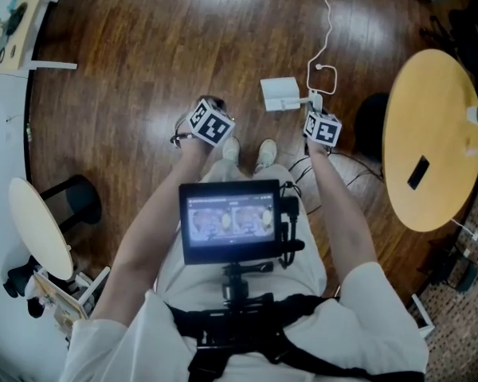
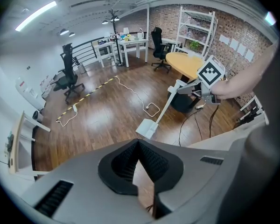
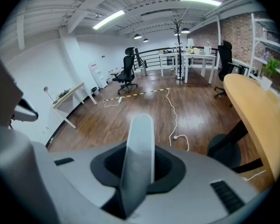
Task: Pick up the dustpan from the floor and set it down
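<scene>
Wooden floor fills the upper frame; white dustpan, upper centre, sits at or just above it, apparently picked up but not yet released; right gripper jaws clamp its handle; left gripper jaws are together, empty.

**Clear passage.** Bare wood floor extends ahead and left of the left gripper, up to the desk in the far left corner.

**Obstructions, right.** The round yellow table overhangs the floor near the right gripper. Its black base stands just beside that gripper, with dark cables looped on the floor nearby.

**Obstructions, ahead.** The dustpan occupies the gap between the two grippers, ahead of the shoes. A white cable trails across the floor beyond it.

**Obstructions, left rear.** A small white table stands well apart from the left arm.

**Near body.** The screen fills the space between the forearms.
</scene>
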